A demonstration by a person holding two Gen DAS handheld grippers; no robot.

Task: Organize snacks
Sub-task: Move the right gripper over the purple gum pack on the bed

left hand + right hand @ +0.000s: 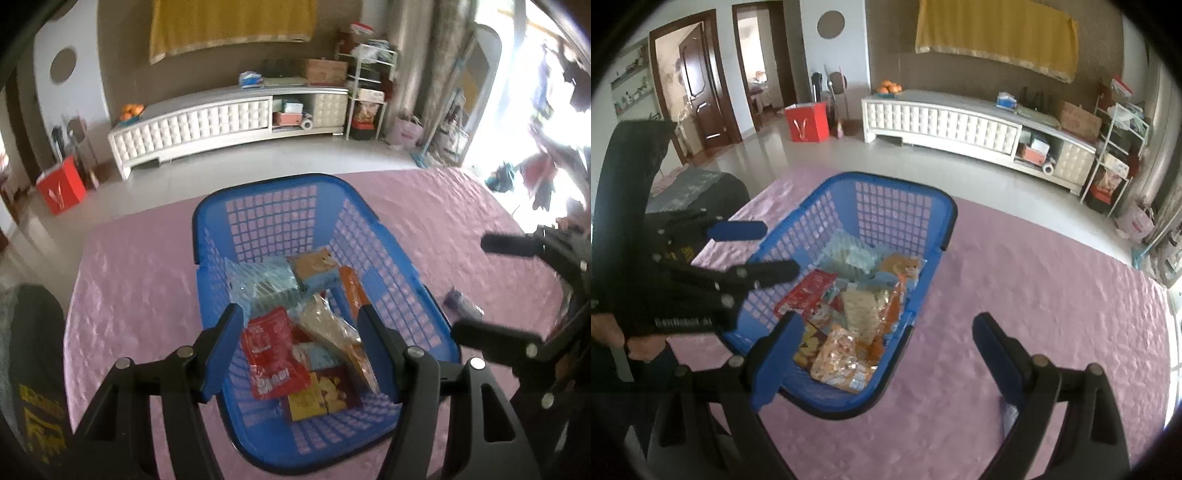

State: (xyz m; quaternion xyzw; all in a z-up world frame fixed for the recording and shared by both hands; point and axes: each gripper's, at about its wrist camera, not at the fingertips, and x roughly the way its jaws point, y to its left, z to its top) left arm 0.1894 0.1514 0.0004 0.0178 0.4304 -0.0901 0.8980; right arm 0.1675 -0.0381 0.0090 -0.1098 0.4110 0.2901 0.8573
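Note:
A blue plastic basket (207, 258) (934, 218) stands on the pink cloth of the table. It holds several snack packs: a red pack (273, 354) (809, 291), a clear bag of biscuits (332, 328) (862, 310), a yellow and maroon pack (321, 397), a pale blue wrapped pack (266, 282) and an orange pack (352, 291). My left gripper (301, 325) (757, 251) is open and empty above the basket. My right gripper (892, 343) (495, 288) is open and empty over the basket's right rim. A small purple snack (461, 302) lies on the cloth right of the basket.
The pink cloth (1052, 302) covers the table. A dark chair back (631, 155) stands at the left edge. Beyond the table are a tiled floor, a white low cabinet (229, 122) and a red box (61, 188).

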